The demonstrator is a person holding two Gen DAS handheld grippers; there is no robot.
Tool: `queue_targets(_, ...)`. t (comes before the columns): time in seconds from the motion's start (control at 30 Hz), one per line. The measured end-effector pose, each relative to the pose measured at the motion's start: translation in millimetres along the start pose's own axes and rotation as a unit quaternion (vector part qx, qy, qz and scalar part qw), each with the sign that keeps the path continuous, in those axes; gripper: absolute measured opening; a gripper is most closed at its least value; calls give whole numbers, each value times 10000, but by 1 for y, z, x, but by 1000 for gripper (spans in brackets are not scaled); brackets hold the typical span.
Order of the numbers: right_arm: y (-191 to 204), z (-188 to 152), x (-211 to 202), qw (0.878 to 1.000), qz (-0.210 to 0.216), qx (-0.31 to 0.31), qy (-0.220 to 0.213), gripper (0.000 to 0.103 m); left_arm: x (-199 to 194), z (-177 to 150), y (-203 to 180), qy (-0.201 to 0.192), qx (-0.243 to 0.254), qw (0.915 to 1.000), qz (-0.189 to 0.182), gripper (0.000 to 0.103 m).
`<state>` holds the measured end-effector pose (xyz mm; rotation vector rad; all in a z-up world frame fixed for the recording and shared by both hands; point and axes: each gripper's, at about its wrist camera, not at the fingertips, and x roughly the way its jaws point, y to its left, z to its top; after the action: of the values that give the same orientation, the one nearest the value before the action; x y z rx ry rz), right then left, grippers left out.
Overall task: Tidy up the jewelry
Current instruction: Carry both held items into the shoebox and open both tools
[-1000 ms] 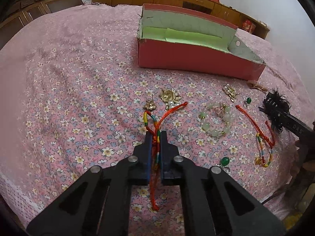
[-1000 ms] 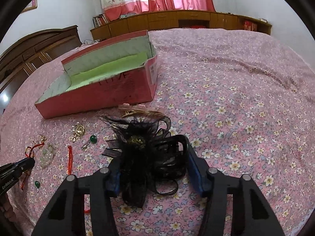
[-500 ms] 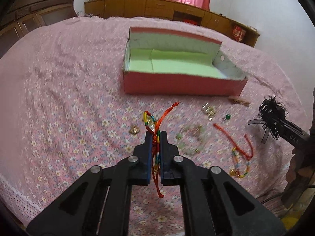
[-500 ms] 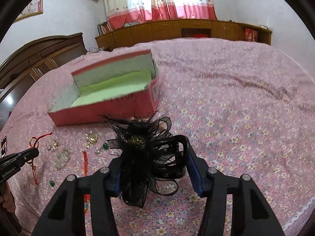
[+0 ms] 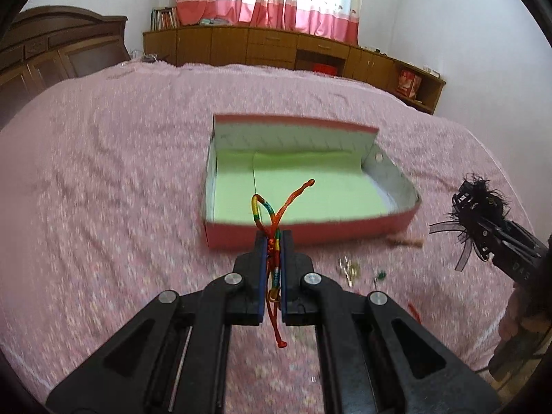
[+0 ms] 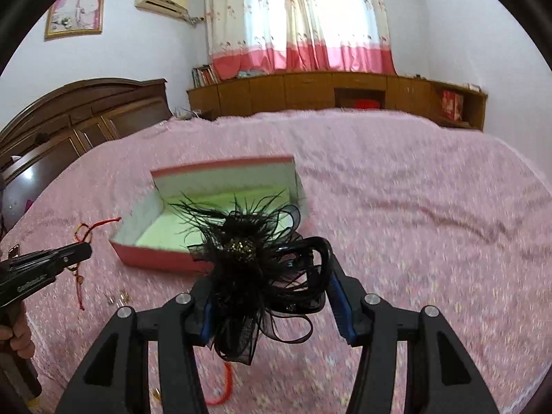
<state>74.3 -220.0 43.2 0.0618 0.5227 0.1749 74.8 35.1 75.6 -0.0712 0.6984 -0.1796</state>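
My left gripper (image 5: 273,238) is shut on a red and multicoloured cord bracelet (image 5: 272,214), held up in the air in front of the red box (image 5: 310,231) with a light green lining. The bracelet's loose ends stick up above the fingertips and hang down below them. My right gripper (image 6: 269,272) is shut on a black feathered hair clip (image 6: 252,258), also lifted off the bed. In the right wrist view the left gripper (image 6: 74,253) with the bracelet (image 6: 86,233) shows at the left, near the red box (image 6: 155,257). The right gripper with the hair clip (image 5: 479,207) appears at the right of the left wrist view.
Small gold pieces (image 5: 350,270), a green bead (image 5: 380,275) and a red cord (image 5: 414,312) lie on the pink flowered bedspread (image 5: 103,189) before the box. Another red cord (image 6: 224,383) lies under my right gripper. A wooden headboard and low cabinets stand beyond the bed.
Both grippers have risen off the bed with their items, the bracelet and the hair clip. The box now appears lower and nearer the middle of both views, its green floor visible.
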Motion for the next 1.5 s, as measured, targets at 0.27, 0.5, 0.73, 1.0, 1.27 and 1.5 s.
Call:
queue_targets(0.27, 16, 47, 20, 9993, 192, -194, -268, 56, 22, 41, 5, -144, 23, 9999, 68, 0)
queue_targets(0.5, 21, 71, 54, 9993, 216, -207, -244, 56, 52, 65, 2, -188, 187, 9994, 241, 0)
queue_targets(0.73, 18, 84, 103, 9997, 190, -63, 107, 56, 95, 78, 3, 51, 134, 9996, 255, 0)
queue_targets(1.0, 10, 80, 160, 9978, 32, -56, 664, 56, 140, 84, 4, 523, 159, 9978, 373, 0)
queue_targets(1.27, 12, 75, 197, 9927, -150, -316, 1157, 56, 178, 81, -1, 1092, 169, 9921, 597, 0)
queue_targets(1.5, 11, 69, 224, 9862, -287, -452, 1569, 56, 196, 73, 2, 1583, 28, 9844, 773, 0)
